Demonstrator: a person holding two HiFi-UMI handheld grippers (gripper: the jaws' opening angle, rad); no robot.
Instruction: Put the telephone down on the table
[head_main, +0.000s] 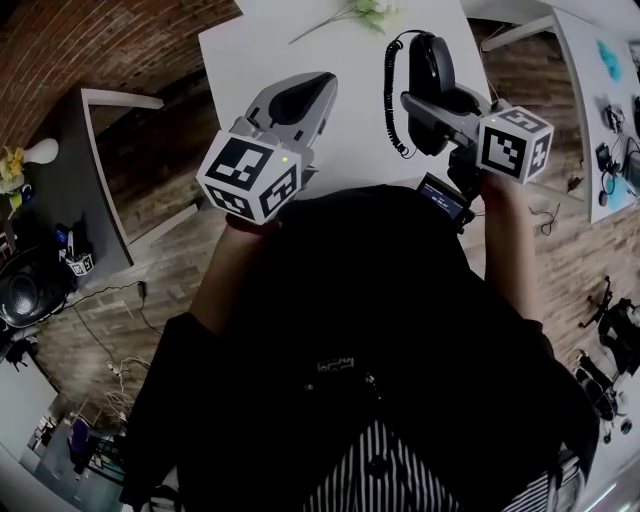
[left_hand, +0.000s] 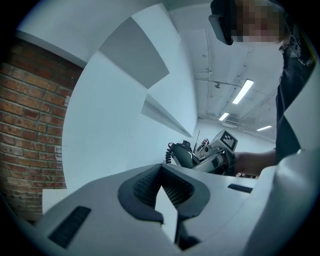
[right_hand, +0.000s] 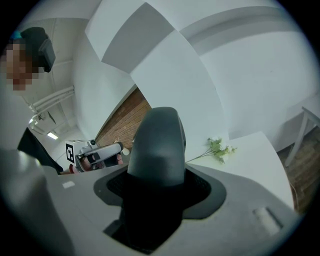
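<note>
R gripper (right_hand: 157, 184) is clamped on one end of the telephone (right_hand: 157, 142). It's a black handset sticking out past the jaws, over the white table (head_main: 250, 55). Can't tell if it touches the top yet.

Judging by looks, it's hard moulded plastic: stiff, smooth so prob. a bit slippery, light-to-moderate wt. Most of its length is beyond the grip, so it may want to pivot. The narrower middle looks the better place to hold.

The coiled cord (head_main: 388, 95) trails off it on the side toward the L gripper. It looks springy and could drag or snag on set-down.

L gripper (left_hand: 161, 190) sits beside the R one, jaws together w/ nothing in them. Farther ahead of both, near the table's far edge, lies a flower sprig (right_hand: 216, 147), well apart from the handset. Nothing else shows in the way.
</note>
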